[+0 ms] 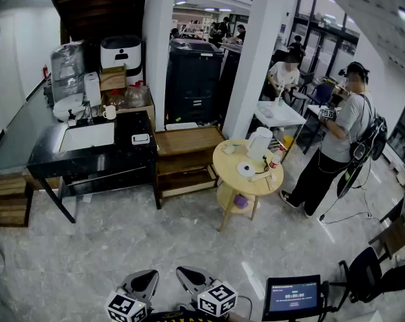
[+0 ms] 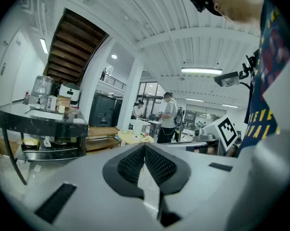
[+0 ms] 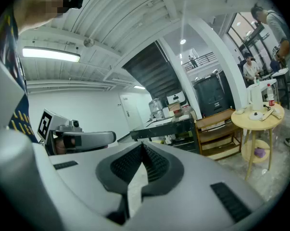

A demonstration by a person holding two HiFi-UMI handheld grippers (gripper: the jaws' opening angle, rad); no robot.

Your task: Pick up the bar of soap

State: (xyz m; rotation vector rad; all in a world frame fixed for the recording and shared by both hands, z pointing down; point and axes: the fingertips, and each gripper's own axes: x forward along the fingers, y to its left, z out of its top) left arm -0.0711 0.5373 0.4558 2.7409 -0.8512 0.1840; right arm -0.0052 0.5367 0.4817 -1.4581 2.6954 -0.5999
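1. Holding both tools low and close to level, we have the left claw (image 2: 145, 147) pressed together, with nothing between its black ribbed pads. The right claw (image 3: 142, 148) is pressed together too, and is just as bare.
2. Well apart from both claws, across the grey marbled floor (image 1: 155, 247), stands the black tabletop with a white sink basin (image 1: 125, 156). Near its front right corner lies a small pale rectangular block (image 1: 140, 139). We take it for the bar of soap, perhaps sitting in a shallow dish. It is too small in the head view for us to be sure, and neither claw view shows it any clearer.
3. We expect soap to be light and stiff. It will be slick if wet from the sink, and soft enough at the surface to dent under a hard pinch.
4. We judge the best hold to be across the short width at the middle of its length, with the pads flat on the two long sides. A grip near an end would let it pivot or squirt out.
5. If a dish rim surrounds it, we would come down from above and close gently. Whichever claw goes must first spread wider than the block.
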